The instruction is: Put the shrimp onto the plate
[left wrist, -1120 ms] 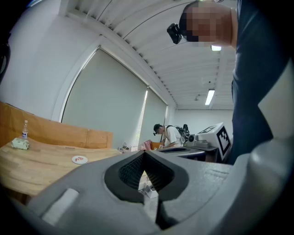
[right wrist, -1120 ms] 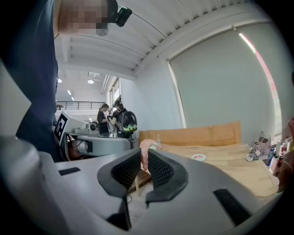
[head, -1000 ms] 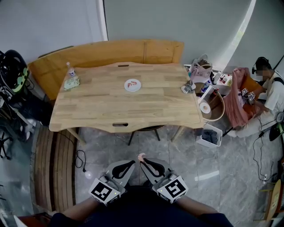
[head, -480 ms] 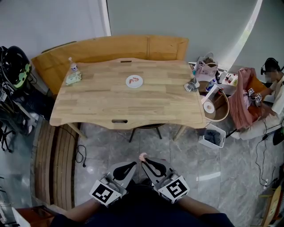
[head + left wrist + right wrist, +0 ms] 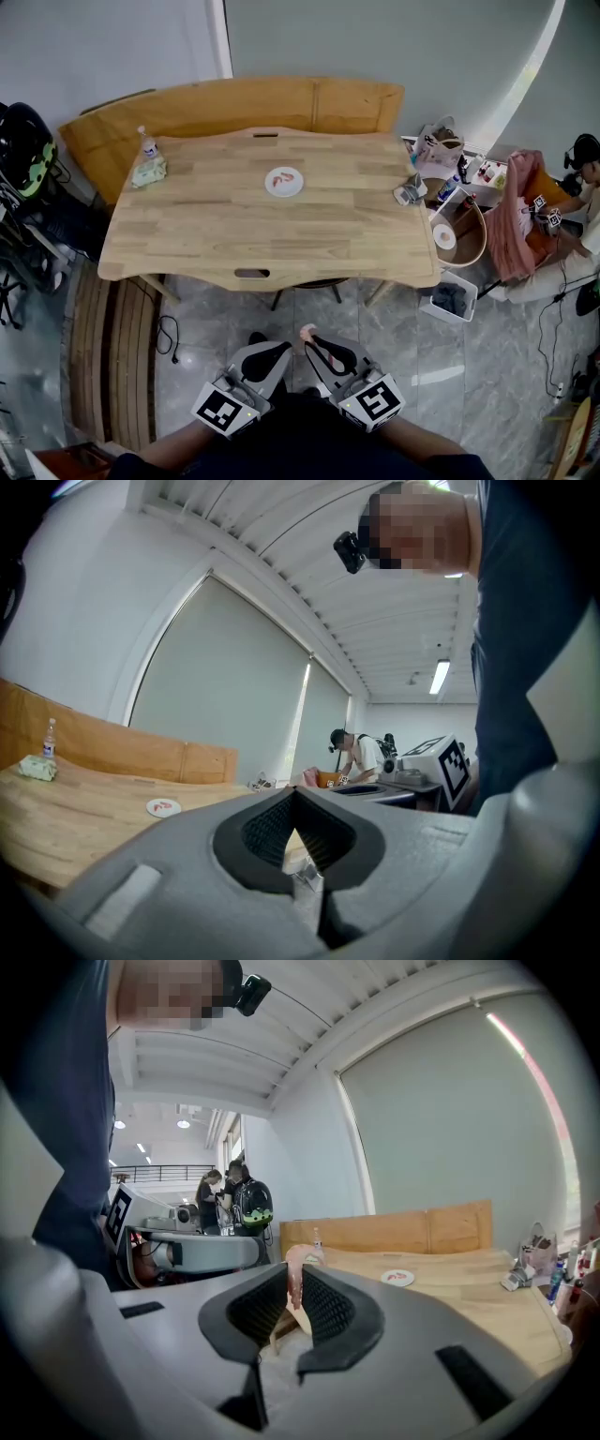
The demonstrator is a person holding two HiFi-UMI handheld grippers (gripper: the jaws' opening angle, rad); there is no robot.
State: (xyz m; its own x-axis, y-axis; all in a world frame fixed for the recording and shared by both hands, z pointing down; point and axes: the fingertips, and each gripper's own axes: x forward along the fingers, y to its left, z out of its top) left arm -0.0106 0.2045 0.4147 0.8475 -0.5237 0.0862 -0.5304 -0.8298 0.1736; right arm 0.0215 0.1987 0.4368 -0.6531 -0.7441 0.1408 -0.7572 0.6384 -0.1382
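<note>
A pink shrimp (image 5: 307,331) sticks up from the tips of my right gripper (image 5: 312,339), which is shut on it low in the head view, above the floor and short of the table. In the right gripper view the shrimp (image 5: 294,1277) is pinched between the dark ribbed pads of the gripper (image 5: 295,1286). The left gripper (image 5: 278,351) is beside it, shut with nothing in it; its jaws (image 5: 292,791) meet at the tip. A white plate (image 5: 283,181) with red shrimp on it sits mid-table, also seen as the plate (image 5: 397,1279) and the plate (image 5: 163,807).
The wooden table (image 5: 216,225) has a bench (image 5: 234,103) behind it. A bottle and a tissue pack (image 5: 148,166) sit at its far left, small items (image 5: 409,192) at its right edge. A white bin (image 5: 451,296), a round tub (image 5: 457,232) and a seated person (image 5: 577,178) are to the right.
The head view has shifted slightly, so the table sits a little lower and nearer. Both grippers keep the same pose, and the shrimp stays in the right one.
</note>
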